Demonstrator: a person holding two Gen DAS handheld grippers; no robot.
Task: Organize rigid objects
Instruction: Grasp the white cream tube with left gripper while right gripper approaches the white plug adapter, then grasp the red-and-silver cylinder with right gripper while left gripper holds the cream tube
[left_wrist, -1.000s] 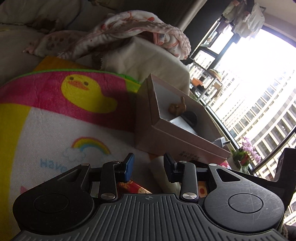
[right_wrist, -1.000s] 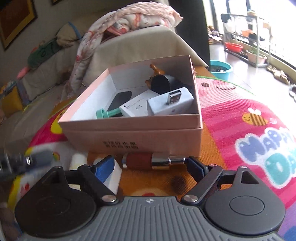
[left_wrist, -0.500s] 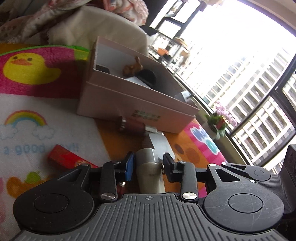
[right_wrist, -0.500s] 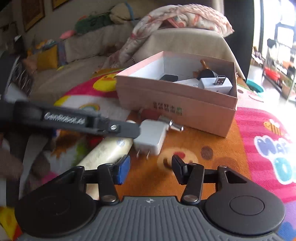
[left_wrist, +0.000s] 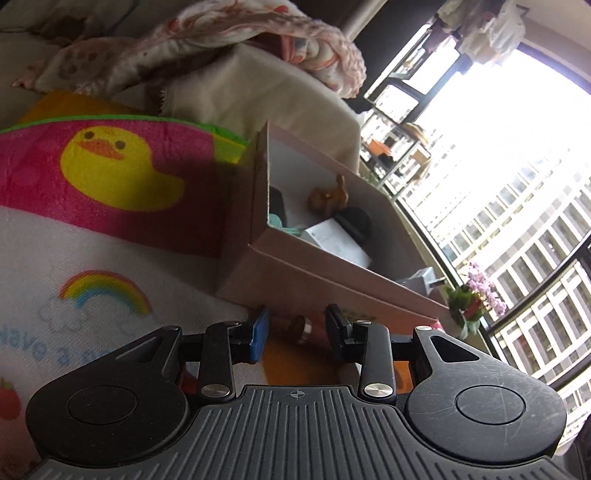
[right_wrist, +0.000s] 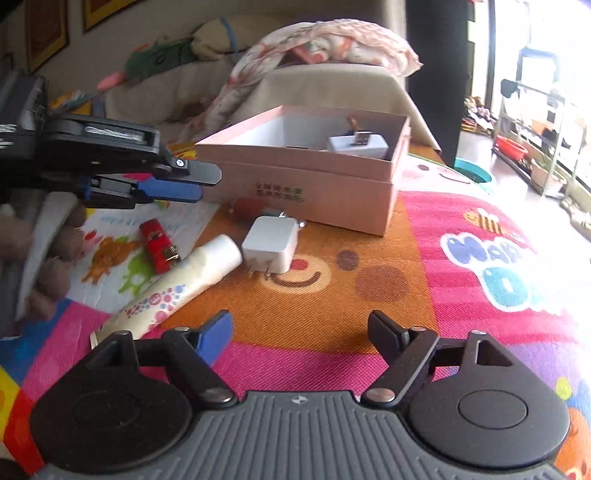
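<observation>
A pink cardboard box (right_wrist: 314, 184) stands on the play mat and holds a white adapter (right_wrist: 358, 146), a brown figurine (left_wrist: 328, 195), a black object and a teal piece. In front of it lie a brown cylinder (right_wrist: 247, 206), a white plug charger (right_wrist: 271, 243), a cream tube (right_wrist: 177, 288) and a red lighter (right_wrist: 157, 247). My left gripper (left_wrist: 297, 332) is open and empty, hovering above the mat left of the box; it also shows in the right wrist view (right_wrist: 192, 181). My right gripper (right_wrist: 299, 332) is open wide and empty, back from the objects.
A colourful play mat (right_wrist: 461, 258) covers the surface. A beige sofa with a patterned blanket (right_wrist: 325, 48) stands behind the box. Windows and a metal rack (right_wrist: 535, 140) are at the right. A person's hand (right_wrist: 48, 266) shows at the left edge.
My left gripper rose off the cream tube and turned toward the box's left corner, its jaws wider. My right gripper backed away and opened wider.
</observation>
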